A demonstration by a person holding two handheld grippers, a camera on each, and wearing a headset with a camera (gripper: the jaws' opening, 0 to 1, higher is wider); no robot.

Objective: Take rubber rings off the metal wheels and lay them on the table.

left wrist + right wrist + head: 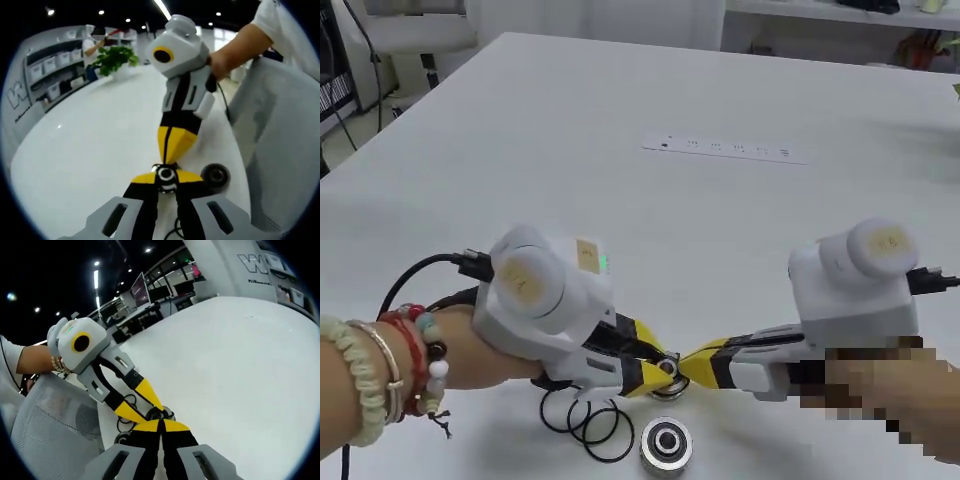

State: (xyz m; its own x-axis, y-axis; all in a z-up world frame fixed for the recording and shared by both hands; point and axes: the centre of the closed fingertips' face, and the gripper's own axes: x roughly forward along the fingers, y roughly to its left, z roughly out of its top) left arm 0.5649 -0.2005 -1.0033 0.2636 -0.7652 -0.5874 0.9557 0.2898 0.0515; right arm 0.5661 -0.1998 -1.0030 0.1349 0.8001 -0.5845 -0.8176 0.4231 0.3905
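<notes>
wall letter 'w' beyond gripped wheel

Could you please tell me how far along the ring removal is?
Done: several black rubber rings lie on the white table. In hand: the left gripper clamps a small metal wheel while the right gripper, jaws shut, meets its rim. Left: that ring; whether the second metal wheel carries one is unclear.

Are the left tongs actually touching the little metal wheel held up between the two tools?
Touching. In the left gripper view the left tongs clamp the metal wheel, with a yellow tip pressed against each side and no gap.
</notes>
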